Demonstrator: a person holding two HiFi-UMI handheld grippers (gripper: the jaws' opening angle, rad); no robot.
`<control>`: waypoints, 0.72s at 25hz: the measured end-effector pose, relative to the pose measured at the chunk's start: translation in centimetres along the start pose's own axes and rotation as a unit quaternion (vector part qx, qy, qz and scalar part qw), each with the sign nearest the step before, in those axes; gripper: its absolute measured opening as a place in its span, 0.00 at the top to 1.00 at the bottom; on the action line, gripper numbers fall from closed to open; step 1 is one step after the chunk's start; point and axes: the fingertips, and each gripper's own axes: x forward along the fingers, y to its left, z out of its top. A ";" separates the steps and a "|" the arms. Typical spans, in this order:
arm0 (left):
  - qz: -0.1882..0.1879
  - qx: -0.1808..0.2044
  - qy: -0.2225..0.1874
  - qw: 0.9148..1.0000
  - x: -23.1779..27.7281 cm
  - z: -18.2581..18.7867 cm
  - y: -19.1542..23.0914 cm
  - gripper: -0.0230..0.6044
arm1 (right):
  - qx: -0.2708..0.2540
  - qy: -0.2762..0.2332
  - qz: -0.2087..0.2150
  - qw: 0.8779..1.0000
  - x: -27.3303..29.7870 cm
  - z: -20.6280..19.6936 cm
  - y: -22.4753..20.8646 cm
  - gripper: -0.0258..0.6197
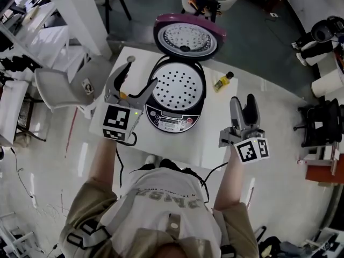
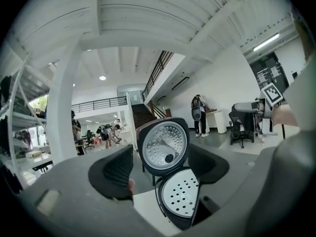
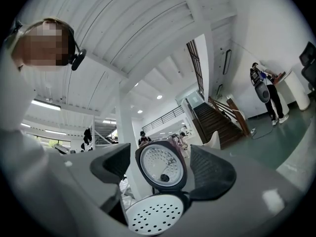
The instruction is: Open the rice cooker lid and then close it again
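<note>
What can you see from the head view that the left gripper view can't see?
Only the head view shows the little yellow bottle on the table and the button panel on the rice cooker. Only the left gripper view shows the staircase and people standing far behind. Both show the lid standing open and the white tray full of holes inside.

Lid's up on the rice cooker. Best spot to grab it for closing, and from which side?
Take the lid by its free rim, the edge farthest from the hinge. It stands open, leaning back away from the person, so probably reach over the cooker body from the front and pull the rim forward and down.
</note>
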 end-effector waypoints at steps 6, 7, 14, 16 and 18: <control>0.002 0.064 0.014 0.998 3.0 2.0 0.4 0.39 | -0.051 0.041 0.065 0.996 3.8 1.4 -1.1 0.40; 0.003 0.077 0.017 0.997 3.5 2.3 0.6 0.39 | -0.063 0.048 0.077 0.994 4.5 1.6 -1.1 0.40; -0.004 0.138 0.039 0.990 6.6 4.0 2.5 0.39 | -0.136 0.082 0.131 0.979 9.5 2.4 -1.4 0.39; -0.014 0.149 0.045 0.988 7.4 4.2 3.1 0.39 | -0.163 0.096 0.147 0.971 11.0 2.3 -1.2 0.39; -0.028 0.164 0.053 0.985 8.4 4.5 3.7 0.39 | -0.197 0.113 0.162 0.960 12.5 2.2 -0.8 0.39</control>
